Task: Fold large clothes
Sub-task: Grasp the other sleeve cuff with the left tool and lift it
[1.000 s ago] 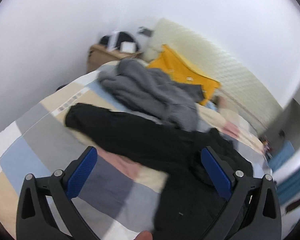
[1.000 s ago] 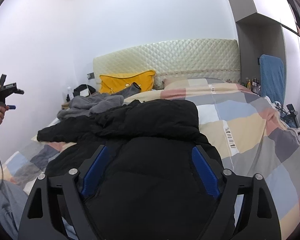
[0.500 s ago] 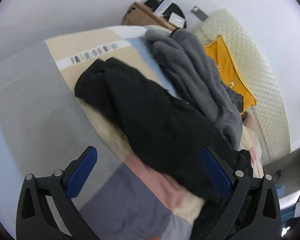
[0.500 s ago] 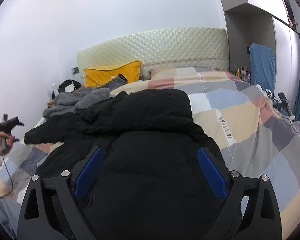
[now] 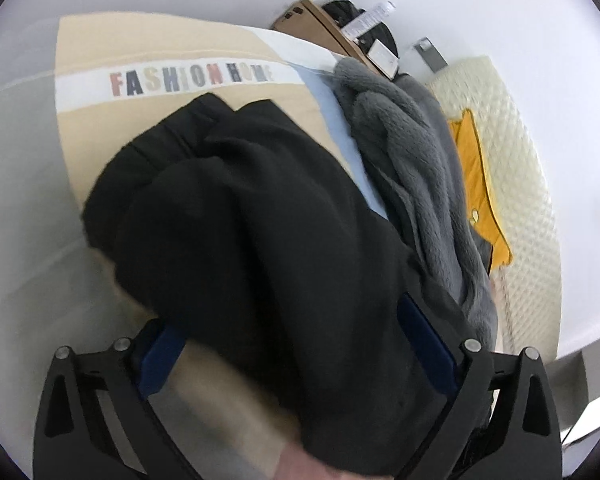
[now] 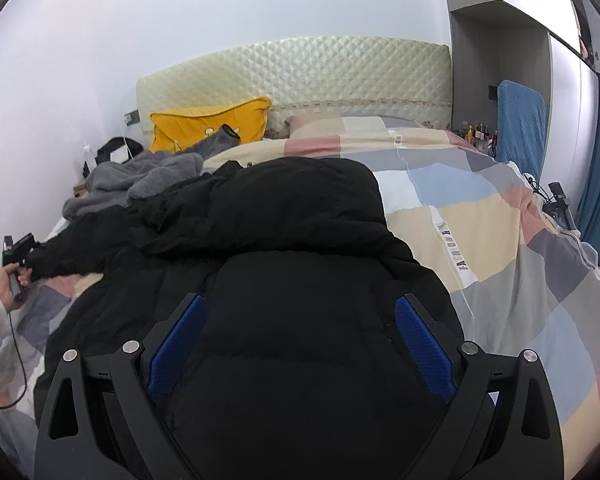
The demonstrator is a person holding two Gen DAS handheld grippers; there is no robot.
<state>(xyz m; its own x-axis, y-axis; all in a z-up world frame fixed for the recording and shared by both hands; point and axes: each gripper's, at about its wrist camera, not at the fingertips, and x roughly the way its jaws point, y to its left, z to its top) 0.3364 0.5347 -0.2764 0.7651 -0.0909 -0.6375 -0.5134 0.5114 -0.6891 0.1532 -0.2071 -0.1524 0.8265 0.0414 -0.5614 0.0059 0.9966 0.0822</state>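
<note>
Patchwork duvet [image 5: 228, 44] reads "FASHION HOME" near the bed's left edge, where my black jacket [image 6: 300, 240] sleeve lies between the spread-wide left gripper [image 5: 296, 344]. My right gripper [image 6: 298, 340] has just been opening, wide over the jacket's body, gripping nothing; its hem is cut off.

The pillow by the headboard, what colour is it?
The pillow is bright yellow-orange, clearest in the right wrist view.
</note>
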